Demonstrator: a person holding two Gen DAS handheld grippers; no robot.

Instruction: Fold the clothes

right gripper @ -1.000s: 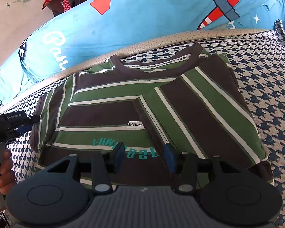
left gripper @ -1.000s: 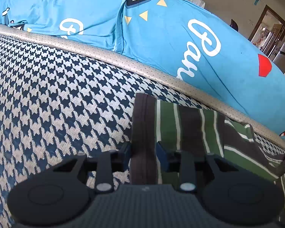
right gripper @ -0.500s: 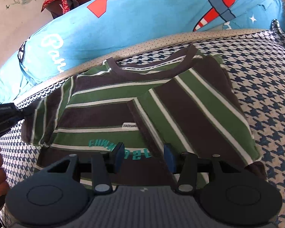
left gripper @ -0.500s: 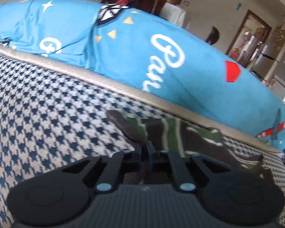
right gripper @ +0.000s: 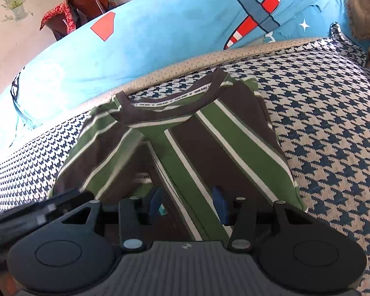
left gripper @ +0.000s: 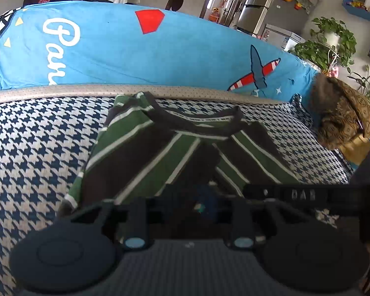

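Shirt (right gripper: 209, 148), striped green and brown, was laid on houndstooth sofa seat (right gripper: 333, 135), both sides folded inward. Right gripper (right gripper: 188, 203) was held wide above hem. Left gripper (left gripper: 190, 206) was blurred; state undeterminable.

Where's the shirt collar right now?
In the right wrist view the collar is at upper centre, at the far end of the striped shirt, just short of the sofa's beige piping and the blue cover.
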